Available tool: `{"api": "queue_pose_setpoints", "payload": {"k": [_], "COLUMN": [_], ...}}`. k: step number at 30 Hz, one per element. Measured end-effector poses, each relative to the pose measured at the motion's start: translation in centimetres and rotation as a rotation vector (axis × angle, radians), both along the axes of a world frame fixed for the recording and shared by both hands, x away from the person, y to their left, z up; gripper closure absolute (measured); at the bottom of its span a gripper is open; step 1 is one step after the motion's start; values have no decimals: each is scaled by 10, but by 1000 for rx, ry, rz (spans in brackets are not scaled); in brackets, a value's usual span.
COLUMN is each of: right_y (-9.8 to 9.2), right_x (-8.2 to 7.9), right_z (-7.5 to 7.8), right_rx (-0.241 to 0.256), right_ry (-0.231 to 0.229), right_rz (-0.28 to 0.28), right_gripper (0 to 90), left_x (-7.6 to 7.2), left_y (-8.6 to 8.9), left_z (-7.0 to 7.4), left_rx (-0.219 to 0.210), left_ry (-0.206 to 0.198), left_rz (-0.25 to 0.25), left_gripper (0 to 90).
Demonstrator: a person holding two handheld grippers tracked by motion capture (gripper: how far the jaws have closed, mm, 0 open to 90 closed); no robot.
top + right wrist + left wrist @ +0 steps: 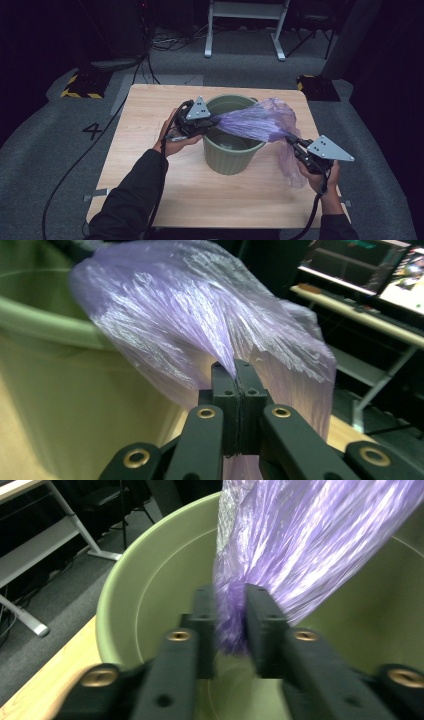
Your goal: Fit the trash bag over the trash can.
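A green plastic bin (pixel 230 152) stands upright in the middle of the wooden table (pixel 150 110). A crinkled purple plastic bag (pixel 260 121) is stretched across the bin's mouth and hangs down past its right side. At the bin's left rim my left gripper (pixel 216 121) is shut on a bunched end of the bag (pixel 280 545), just above the bin's inside (pixel 150 595). My right gripper (pixel 292 141) sits to the right of the bin, shut on a fold of the bag (pixel 200 325), with the bin wall (pixel 60 390) close on its left.
The table's right edge (pixel 325 150) lies close under my right hand. Grey carpet surrounds the table, with a white metal frame (pixel 245 30) behind it and yellow-black striped blocks (pixel 80 86) at the back left and back right. Screens (pixel 365 265) glow on a desk beyond.
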State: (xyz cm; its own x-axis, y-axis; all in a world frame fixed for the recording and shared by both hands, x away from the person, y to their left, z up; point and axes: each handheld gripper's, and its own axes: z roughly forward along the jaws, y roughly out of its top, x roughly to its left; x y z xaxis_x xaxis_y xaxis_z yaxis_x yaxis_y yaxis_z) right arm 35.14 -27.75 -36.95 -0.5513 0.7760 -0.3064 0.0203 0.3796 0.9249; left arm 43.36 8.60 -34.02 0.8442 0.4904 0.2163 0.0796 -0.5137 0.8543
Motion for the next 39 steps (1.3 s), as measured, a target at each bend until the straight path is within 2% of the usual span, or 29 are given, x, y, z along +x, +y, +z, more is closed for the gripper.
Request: {"api": "queue_pose_setpoints", "payload": {"k": [3, 5, 7, 11, 14, 19, 23, 26, 30, 39], "right_y": [-3, -5, -7, -9, -8, 2, 9, 17, 31, 64], "right_x": [1, 1, 2, 3, 5, 6, 5, 6, 7, 5], "right_z": [6, 11, 15, 23, 27, 36, 43, 46, 46, 49], "right_rx": [14, 28, 38, 39, 45, 30, 17, -11, -63, -132], "right_ry": [-24, -38, -47, -70, -78, -101, -118, -117, -105, -101], "right_rz": [-39, -61, -75, -107, -112, -98, -87, -56, -6, 89], "right_gripper": [900, 900, 900, 900, 900, 900, 900, 900, 900, 897], "left_x": [0, 1, 2, 1, 1, -3, -5, -7, -12, -27], "left_y": [-1, 0, 3, 8, 11, -2, -11, -13, -16, -33], "left_z": [1, 1, 2, 3, 4, 3, 5, 10, 14, 21], "left_rx": [-17, -24, -45, -98, -119, -58, -66, -86, -91, -80], "left_ry": [12, 25, 46, 66, 73, 48, 46, 49, 43, 26], "left_rz": [-4, 2, -16, -16, -22, -14, -28, -45, -71, -155], "left_gripper": [579, 450, 385, 239, 211, 248, 245, 243, 233, 216]}}
